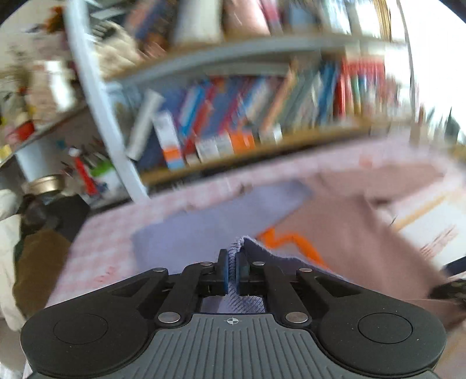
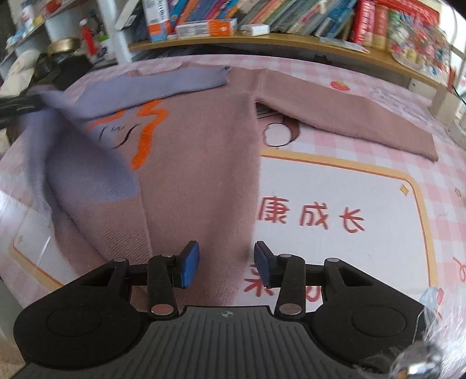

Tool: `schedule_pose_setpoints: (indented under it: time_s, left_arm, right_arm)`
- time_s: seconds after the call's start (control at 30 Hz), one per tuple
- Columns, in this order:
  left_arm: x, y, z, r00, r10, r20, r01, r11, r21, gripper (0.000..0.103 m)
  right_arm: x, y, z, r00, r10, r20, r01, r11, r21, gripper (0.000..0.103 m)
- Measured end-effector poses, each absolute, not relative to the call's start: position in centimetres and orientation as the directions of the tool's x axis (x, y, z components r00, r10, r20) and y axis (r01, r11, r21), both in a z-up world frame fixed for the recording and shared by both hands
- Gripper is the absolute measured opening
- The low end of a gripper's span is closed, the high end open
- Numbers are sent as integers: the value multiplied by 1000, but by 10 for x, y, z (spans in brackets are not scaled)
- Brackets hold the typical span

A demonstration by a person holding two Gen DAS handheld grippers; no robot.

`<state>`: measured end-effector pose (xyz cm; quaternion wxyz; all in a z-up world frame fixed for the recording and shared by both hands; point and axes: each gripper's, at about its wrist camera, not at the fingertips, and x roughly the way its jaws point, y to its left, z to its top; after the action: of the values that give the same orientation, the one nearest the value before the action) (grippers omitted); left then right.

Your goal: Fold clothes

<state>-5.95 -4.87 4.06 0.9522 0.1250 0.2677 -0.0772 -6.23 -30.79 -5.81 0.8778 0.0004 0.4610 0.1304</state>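
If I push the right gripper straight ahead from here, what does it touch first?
Most likely the pink sweater. The right gripper is open, its fingers above the sweater's lower edge, and the sweater body fills the line ahead. Its height above the fabric is hard to judge.

I see a bookshelf crammed with books behind the counter, and bright window light at right.
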Motion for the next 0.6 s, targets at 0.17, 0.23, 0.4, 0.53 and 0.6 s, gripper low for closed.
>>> schedule_pose_setpoints:
  time_s: [0.17,0.23,0.4,0.53,0.6]
  left_arm:
    - [-126,8,36,784,-95,-613,208,971,114,5]
    - [-138,21,16,697,-72,-714,187,979,84,11]
    - [-154,50,-20,527,-2,-850,91,994,55,15]
    - [-150,80,-13,554,27,-832,-34,999,10,16]
    - [-140,92,-2,605,16,-796,-85,995,-45,31]
  right_arm:
    - [-56,-327,-45,558,274,-783,-189,961,202,39]
    - [-52,-330,-44,554,271,-787,-188,962,198,39]
    - [-52,-326,-47,520,283,-806,-204,957,204,39]
    - [-54,-321,-52,489,296,-821,-220,952,212,39]
    - [-56,-318,-54,476,296,-828,-223,952,211,37]
